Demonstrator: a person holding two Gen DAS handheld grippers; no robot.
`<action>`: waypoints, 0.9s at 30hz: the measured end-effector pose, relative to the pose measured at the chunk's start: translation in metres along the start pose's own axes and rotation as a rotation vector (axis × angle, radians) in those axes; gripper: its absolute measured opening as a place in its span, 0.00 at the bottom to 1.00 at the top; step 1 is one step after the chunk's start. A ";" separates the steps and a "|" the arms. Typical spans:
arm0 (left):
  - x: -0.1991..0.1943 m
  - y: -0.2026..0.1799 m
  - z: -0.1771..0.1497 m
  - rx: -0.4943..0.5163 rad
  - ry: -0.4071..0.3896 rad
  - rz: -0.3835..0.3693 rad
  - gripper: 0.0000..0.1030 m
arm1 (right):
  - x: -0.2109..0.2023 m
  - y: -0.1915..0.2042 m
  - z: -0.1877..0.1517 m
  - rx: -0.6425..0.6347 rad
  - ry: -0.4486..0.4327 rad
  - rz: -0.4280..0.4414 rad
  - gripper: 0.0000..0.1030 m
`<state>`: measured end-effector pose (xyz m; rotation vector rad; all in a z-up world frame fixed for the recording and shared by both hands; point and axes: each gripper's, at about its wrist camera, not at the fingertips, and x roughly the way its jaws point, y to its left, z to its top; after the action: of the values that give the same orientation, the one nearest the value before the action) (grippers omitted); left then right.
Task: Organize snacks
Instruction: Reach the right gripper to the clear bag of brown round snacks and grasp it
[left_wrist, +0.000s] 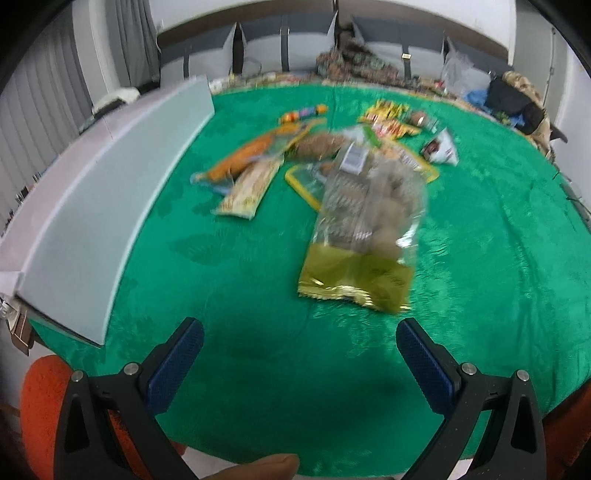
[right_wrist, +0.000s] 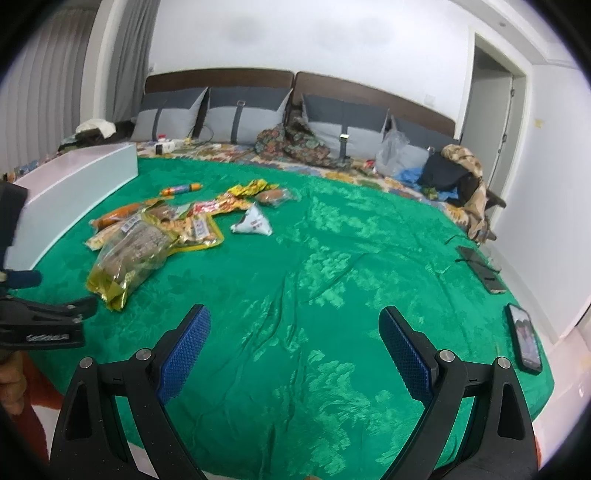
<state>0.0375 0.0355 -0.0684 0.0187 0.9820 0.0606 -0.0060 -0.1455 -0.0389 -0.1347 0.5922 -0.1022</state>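
Your nearest snack is a clear bag of round brown pieces (left_wrist: 364, 236) with a gold-yellow bottom strip, lying flat on the green blanket (left_wrist: 498, 258) just right of center in the left wrist view; the picture is blurred, so you cannot read its label. Behind it, toward the upper middle of the frame, the other snacks lie in a loose heap: an orange sausage pack (left_wrist: 243, 157), a pale long wrapper (left_wrist: 247, 188) touching it, a yellow-edged packet (left_wrist: 306, 181) partly under the clear bag, a white triangular pouch (left_wrist: 441, 147) off to the right, and a small multicolored stick (left_wrist: 303, 112) farthest back. A long white box (left_wrist: 110, 206) runs along the left edge of the frame.

Your left gripper (left_wrist: 299, 350) hangs over bare blanket at the bottom of the frame, its blue pads spread wide with nothing between them, the clear bag just ahead of the right finger.

In the right wrist view, your right gripper (right_wrist: 295, 336) likewise stands wide apart and empty over wrinkled blanket. The heap sits in the upper left, and two phones (right_wrist: 524, 338) lie at the right edge.
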 end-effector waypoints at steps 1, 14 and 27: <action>0.005 0.002 0.002 0.000 0.014 -0.001 1.00 | 0.003 0.000 0.001 0.005 0.018 0.018 0.92; 0.033 0.037 0.005 -0.053 0.105 -0.024 1.00 | 0.060 0.024 0.033 0.181 0.319 0.371 0.92; 0.025 0.052 -0.009 -0.049 0.080 -0.027 1.00 | 0.160 0.163 0.061 0.086 0.617 0.398 0.92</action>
<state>0.0420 0.0886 -0.0918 -0.0424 1.0603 0.0615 0.1692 -0.0005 -0.1021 0.1070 1.2165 0.2263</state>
